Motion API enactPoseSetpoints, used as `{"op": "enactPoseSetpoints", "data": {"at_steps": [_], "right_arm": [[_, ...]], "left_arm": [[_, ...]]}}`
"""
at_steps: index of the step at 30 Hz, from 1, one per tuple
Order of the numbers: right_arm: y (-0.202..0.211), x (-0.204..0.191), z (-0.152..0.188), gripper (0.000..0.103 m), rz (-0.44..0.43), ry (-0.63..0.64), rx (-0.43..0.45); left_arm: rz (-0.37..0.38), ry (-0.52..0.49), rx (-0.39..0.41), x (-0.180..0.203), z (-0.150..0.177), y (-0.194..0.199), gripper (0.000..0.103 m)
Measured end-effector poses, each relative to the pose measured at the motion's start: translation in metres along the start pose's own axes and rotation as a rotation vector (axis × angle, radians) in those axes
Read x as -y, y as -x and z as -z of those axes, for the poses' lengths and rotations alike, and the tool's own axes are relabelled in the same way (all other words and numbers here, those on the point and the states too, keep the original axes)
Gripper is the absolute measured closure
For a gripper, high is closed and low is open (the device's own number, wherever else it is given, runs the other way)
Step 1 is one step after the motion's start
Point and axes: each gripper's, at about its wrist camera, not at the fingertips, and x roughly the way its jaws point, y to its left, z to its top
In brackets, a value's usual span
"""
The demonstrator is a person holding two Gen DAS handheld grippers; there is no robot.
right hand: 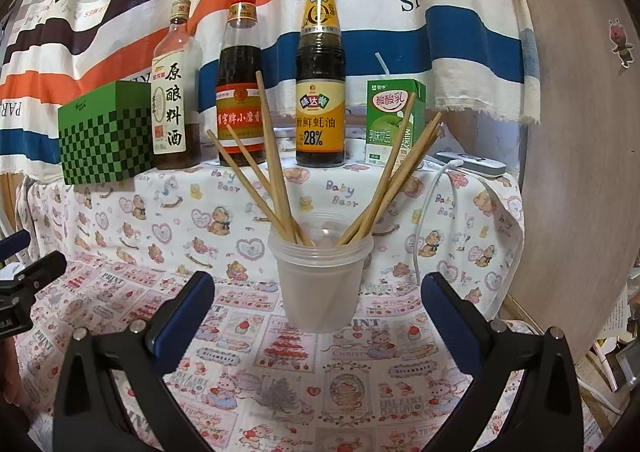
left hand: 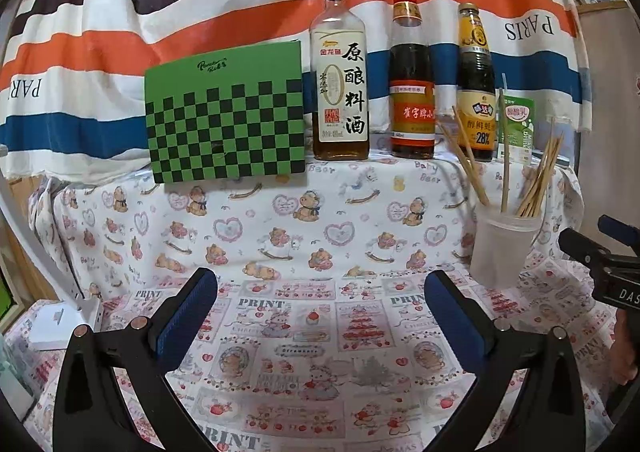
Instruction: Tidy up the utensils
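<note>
Both low views face the shared cup (left hand: pixel 502 248)

A cup (right hand: pixel 323 284) is standing on the tablecloth (right hand: pixel 248 352), with chopsticks (right hand: pixel 276 172) leaning inside it. Behind it, 3 bottles (right hand: pixel 320 92) are standing in a row, with a checkered box (right hand: pixel 104 140) sitting at their left and a carton (right hand: pixel 394 120) at their right.

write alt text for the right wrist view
A translucent plastic cup holding wooden chopsticks stands on a printed tablecloth, just ahead of the open right gripper. Three sauce bottles line the back.
</note>
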Motion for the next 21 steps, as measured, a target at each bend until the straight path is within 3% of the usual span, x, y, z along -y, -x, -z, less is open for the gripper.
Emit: {"op": "enactPoseSetpoints", "data": {"at_steps": [21], "right_arm": [[-0.0003,0.0005,-0.0001,0.0,-0.004,-0.003,-0.005]], "left_arm": [[-0.007,-0.001,0.0,-0.0001,0.0001,0.0004,0.0]]}}
